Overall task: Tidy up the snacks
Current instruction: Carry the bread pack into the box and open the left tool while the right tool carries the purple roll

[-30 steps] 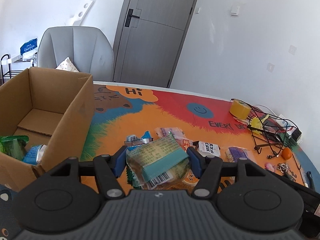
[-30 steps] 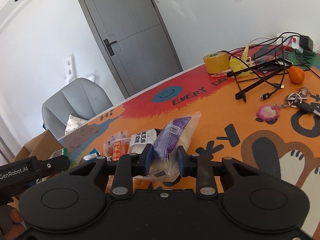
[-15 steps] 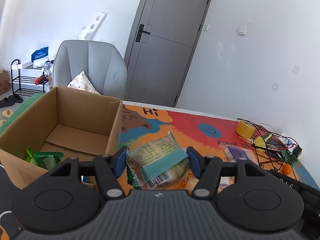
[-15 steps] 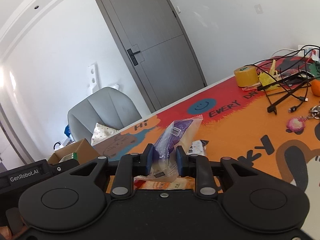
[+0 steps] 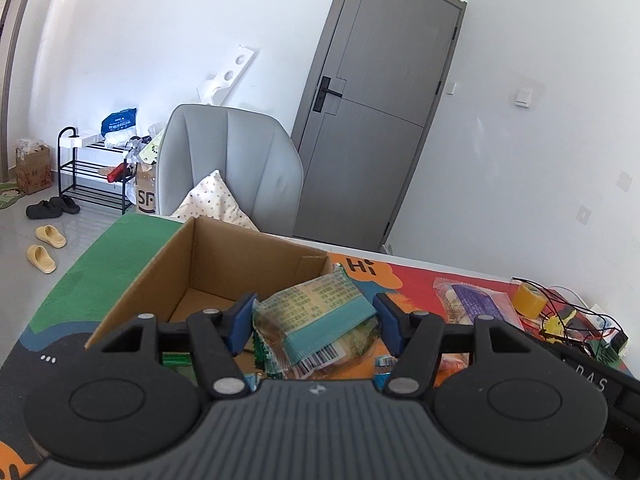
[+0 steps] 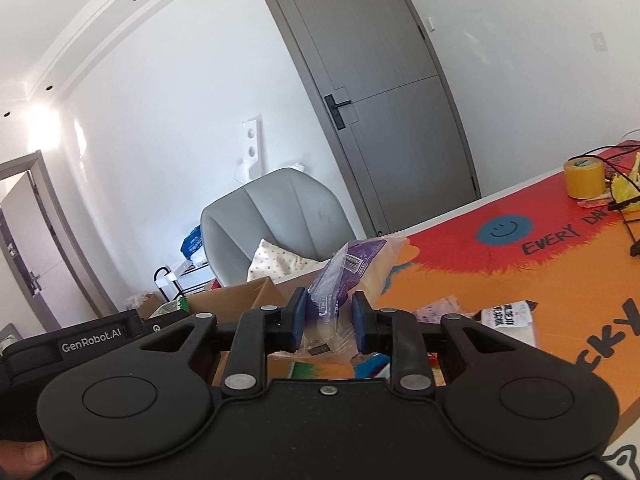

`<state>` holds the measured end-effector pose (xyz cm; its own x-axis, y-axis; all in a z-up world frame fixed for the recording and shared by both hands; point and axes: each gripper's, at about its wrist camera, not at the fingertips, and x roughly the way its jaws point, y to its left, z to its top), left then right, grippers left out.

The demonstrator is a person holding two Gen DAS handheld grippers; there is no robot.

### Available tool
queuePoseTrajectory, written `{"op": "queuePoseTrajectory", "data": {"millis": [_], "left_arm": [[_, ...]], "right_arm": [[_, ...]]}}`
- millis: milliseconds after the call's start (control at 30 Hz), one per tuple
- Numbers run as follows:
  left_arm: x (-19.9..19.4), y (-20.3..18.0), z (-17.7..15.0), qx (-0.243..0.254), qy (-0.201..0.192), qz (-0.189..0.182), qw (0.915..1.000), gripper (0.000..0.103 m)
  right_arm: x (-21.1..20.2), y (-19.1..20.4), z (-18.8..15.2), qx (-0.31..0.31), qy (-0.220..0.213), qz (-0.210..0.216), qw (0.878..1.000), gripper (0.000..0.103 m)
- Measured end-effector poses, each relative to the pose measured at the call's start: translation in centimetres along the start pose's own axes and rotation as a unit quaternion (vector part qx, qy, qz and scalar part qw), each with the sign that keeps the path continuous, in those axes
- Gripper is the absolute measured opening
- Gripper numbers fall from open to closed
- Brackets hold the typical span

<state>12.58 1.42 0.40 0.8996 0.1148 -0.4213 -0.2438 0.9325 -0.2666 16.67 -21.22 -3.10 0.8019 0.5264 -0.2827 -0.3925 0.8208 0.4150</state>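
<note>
My left gripper (image 5: pixel 314 316) is shut on a green and teal snack packet (image 5: pixel 316 320) and holds it over the right near part of the open cardboard box (image 5: pixel 168 264). Green packets (image 5: pixel 176 360) lie in the box, mostly hidden by the gripper. My right gripper (image 6: pixel 328 320) is shut on a clear and purple snack bag (image 6: pixel 344 276), held in the air right of the box (image 6: pixel 236 300); that bag also shows in the left wrist view (image 5: pixel 476 304). More snack packets (image 6: pixel 508 316) lie on the colourful table mat (image 6: pixel 500 264).
A grey chair (image 5: pixel 232 168) with a cushion stands behind the box. A yellow tape roll (image 6: pixel 584 178), black cables (image 5: pixel 568 316) and a yellow object sit at the table's far right. A shoe rack (image 5: pixel 92 176) and slippers are on the floor at left.
Both grippers have risen and moved left toward the box with their packets. The left packet is now over the box; the right bag is nearer the box's right side.
</note>
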Motion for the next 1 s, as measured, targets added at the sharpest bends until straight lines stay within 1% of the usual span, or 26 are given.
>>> {"op": "queuePoseTrajectory", "data": {"millis": [133, 200, 233, 267, 433, 500, 567, 600, 633, 667, 767, 800, 1000], "left_arm": [[0.4, 1.6, 0.4, -0.011, 0.001, 0.01, 0.9999, 0.062], [0.8, 2.4, 0.5, -0.016, 0.002, 0.015, 0.9998, 0.062], [1.0, 2.8, 0.5, -0.019, 0.003, 0.018, 0.9996, 0.062], [1.3, 3.3, 0.6, -0.023, 0.005, 0.022, 0.9995, 0.062], [2.4, 5.1, 0.8, -0.036, 0.019, 0.035, 0.9986, 0.063], [2.6, 5.9, 0.8, -0.043, 0.028, 0.039, 0.9979, 0.064], [2.5, 6.4, 0.8, -0.048, 0.032, 0.042, 0.9974, 0.066], [2.4, 6.7, 0.7, -0.049, 0.031, 0.041, 0.9975, 0.067], [2.3, 6.8, 0.7, -0.048, 0.031, 0.04, 0.9976, 0.072], [2.2, 6.9, 0.7, -0.048, 0.03, 0.041, 0.9976, 0.076], [1.5, 7.1, 0.7, -0.05, 0.024, 0.041, 0.9976, 0.077], [1.3, 7.2, 0.7, -0.052, 0.023, 0.041, 0.9976, 0.077], [0.4, 7.5, 0.5, -0.053, 0.023, 0.037, 0.9976, 0.078]], "right_arm": [[1.0, 1.8, 0.1, -0.015, 0.004, 0.018, 1.0, 0.024], [1.5, 2.7, 0.0, -0.021, 0.008, 0.027, 0.999, 0.022], [1.8, 3.0, 0.0, -0.024, 0.011, 0.032, 0.999, 0.003], [2.2, 3.5, 0.0, -0.027, 0.014, 0.035, 0.999, 0.001], [2.5, 4.9, 0.1, -0.054, 0.009, 0.029, 0.998, 0.001], [2.6, 4.8, -0.1, -0.05, 0.019, 0.024, 0.998, 0.001], [2.8, 4.5, -0.5, -0.045, 0.039, 0.016, 0.998, 0.001], [2.8, 4.3, -0.8, -0.04, 0.048, 0.014, 0.998, 0.001], [3.0, 4.2, -1.2, -0.037, 0.056, 0.008, 0.998, 0.001], [2.9, 4.0, -1.6, -0.037, 0.064, 0.0, 0.997, 0.001], [3.1, 3.7, -2.7, -0.036, 0.085, -0.02, 0.995, 0.009], [3.1, 3.6, -3.0, -0.035, 0.09, -0.026, 0.995, 0.01], [3.4, 3.2, -4.5, -0.031, 0.118, -0.053, 0.991, 0.03]]}}
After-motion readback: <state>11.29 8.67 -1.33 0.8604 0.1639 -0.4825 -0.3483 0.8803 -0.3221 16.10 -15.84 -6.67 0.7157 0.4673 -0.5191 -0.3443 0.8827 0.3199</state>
